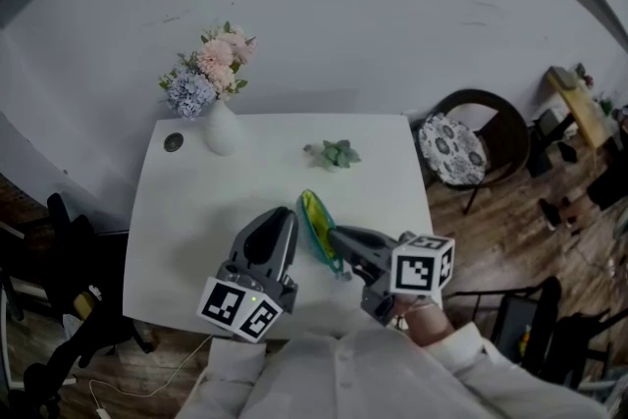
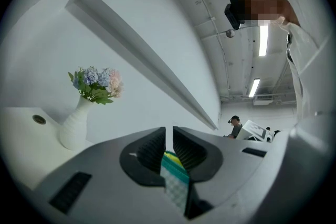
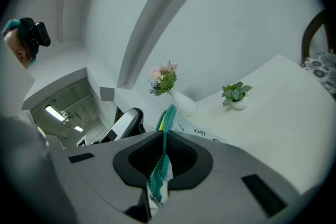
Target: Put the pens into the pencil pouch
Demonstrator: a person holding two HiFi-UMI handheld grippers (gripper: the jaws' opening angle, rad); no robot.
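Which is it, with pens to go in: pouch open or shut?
Looks open: the pouch rim spreads into a loop showing yellow inside, left gripper and right gripper each pinching a side.

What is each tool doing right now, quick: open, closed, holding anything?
Left tool: closed, gripping the pencil pouch.
Right tool: closed, gripping the same pencil pouch by its zipper edge.

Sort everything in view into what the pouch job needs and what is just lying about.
For the job:
pencil pouch, clamped from both sides
left gripper
right gripper
(no pens visible)

Just lying about:
vase of flowers
small potted plant
dark round disc on the table
cushioned chair
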